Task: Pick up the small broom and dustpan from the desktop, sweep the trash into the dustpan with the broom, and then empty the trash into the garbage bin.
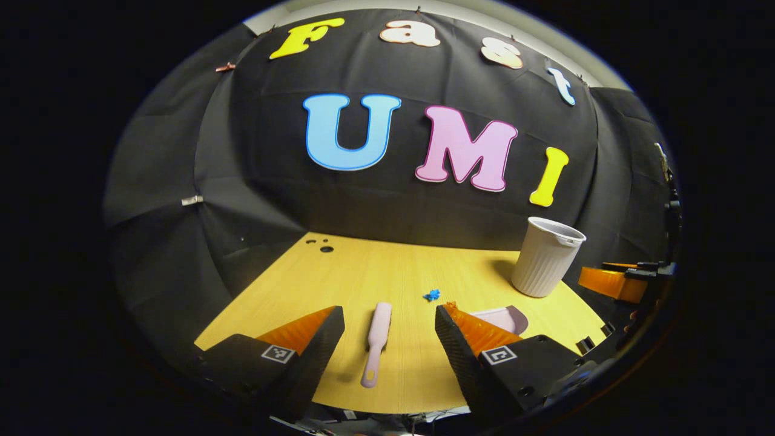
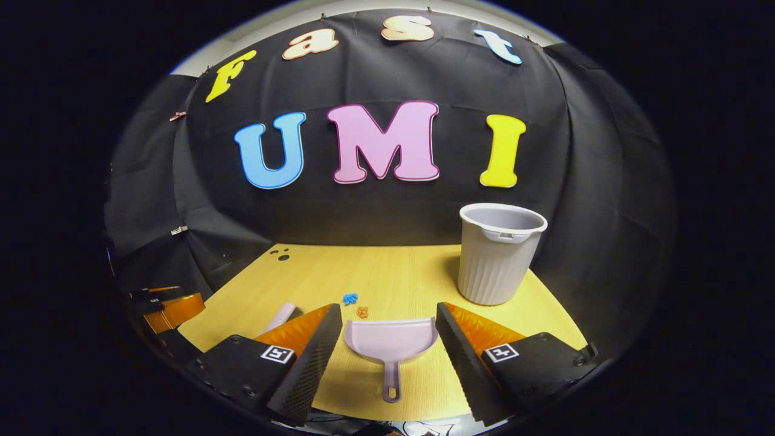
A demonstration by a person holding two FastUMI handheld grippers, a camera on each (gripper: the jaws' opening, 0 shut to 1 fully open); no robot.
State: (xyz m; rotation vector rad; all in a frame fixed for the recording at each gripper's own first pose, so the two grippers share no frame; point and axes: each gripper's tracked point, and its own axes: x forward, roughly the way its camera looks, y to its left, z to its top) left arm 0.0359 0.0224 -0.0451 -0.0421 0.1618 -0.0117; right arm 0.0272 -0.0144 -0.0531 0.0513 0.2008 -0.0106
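The left gripper (image 1: 389,330) is wide open, and the pink broom (image 1: 378,343) lies on the yellow desk (image 1: 375,272) right between its fingers, handle pointing near. The right gripper (image 2: 389,330) is open too, with the dustpan (image 2: 390,346) between its fingers, handle near.

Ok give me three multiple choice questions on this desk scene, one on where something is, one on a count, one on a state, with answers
1. Where does the bin stand?
A. far right of the desk
B. near left corner
C. on the floor

2. How many bits of trash lie on the desk?
A. none
B. two
C. five

3. How is the dustpan?
A. gripped and lifted
B. lying flat, untouched
C. tipped into the bin

Answers: 1 A, it stands upright by the right wall. 2 B, a blue bit and an orange bit. 3 B, it lies between the open right gripper fingers, untouched.
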